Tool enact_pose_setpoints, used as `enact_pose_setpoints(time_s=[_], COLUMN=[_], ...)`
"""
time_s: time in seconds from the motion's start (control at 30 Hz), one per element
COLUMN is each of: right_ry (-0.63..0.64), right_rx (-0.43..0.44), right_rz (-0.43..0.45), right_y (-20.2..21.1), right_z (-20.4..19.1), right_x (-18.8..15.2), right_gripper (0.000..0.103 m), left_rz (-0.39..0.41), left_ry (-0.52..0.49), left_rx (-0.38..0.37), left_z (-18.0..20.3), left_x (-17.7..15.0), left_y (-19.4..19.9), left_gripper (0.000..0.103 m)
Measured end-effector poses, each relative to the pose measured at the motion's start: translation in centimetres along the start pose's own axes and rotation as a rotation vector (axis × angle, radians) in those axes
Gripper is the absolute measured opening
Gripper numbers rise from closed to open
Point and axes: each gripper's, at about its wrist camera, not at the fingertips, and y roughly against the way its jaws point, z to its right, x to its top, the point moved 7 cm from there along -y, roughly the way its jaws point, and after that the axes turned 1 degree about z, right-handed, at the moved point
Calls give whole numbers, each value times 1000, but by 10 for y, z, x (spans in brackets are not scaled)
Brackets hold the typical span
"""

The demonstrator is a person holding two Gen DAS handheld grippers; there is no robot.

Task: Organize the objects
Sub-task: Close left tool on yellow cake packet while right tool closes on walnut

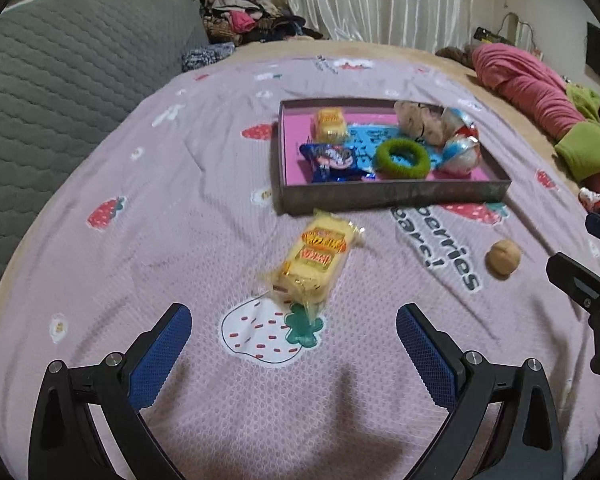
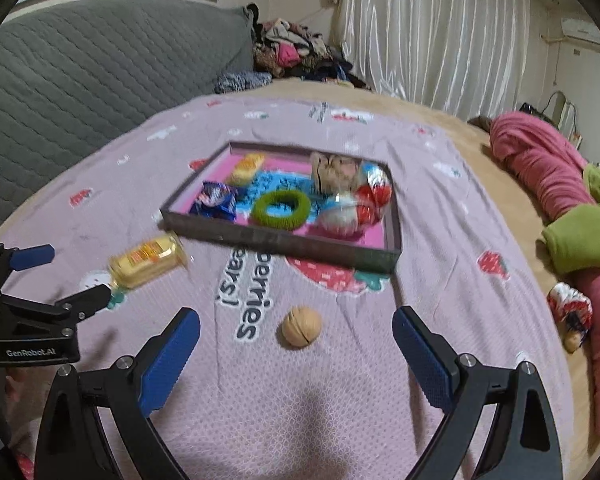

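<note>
A dark shallow tray (image 1: 392,194) (image 2: 284,242) with a pink floor lies on the pink bedspread. It holds a yellow snack pack (image 1: 331,124), a blue wrapper (image 1: 332,160), a green ring (image 1: 401,159) (image 2: 281,208), a beige plush (image 1: 418,122) and shiny red-white wrapped sweets (image 1: 462,148). A second yellow snack pack (image 1: 316,260) (image 2: 146,264) lies in front of the tray. A tan walnut-like ball (image 1: 503,258) (image 2: 301,327) lies to its right. My left gripper (image 1: 294,334) is open just short of the yellow pack. My right gripper (image 2: 296,340) is open around the ball.
A grey quilted headboard (image 1: 60,80) stands on the left. Piled clothes (image 1: 244,16) lie at the back. A pink and green blanket (image 2: 560,184) and a small wrapped item (image 2: 570,308) lie on the right. White curtains (image 2: 432,28) hang behind.
</note>
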Motion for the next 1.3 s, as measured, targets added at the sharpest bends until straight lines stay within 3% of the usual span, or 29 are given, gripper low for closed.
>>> enact_pose_setpoints(time_s=[0.3, 1.1, 1.3], right_ry=[-22, -24, -34], right_rx=[11, 5, 30], right_rz=[-55, -83, -102], right_y=[-29, -59, -68], right_z=[5, 8, 11], right_x=[-16, -23, -26], right_gripper=[98, 97, 91], left_rz=[-21, -32, -35], left_ry=[-15, -51, -49], left_rx=[-18, -88, -117], left_z=[4, 18, 22], left_x=[2, 23, 28], left_y=[-17, -64, -73], left_gripper=[102, 102, 98])
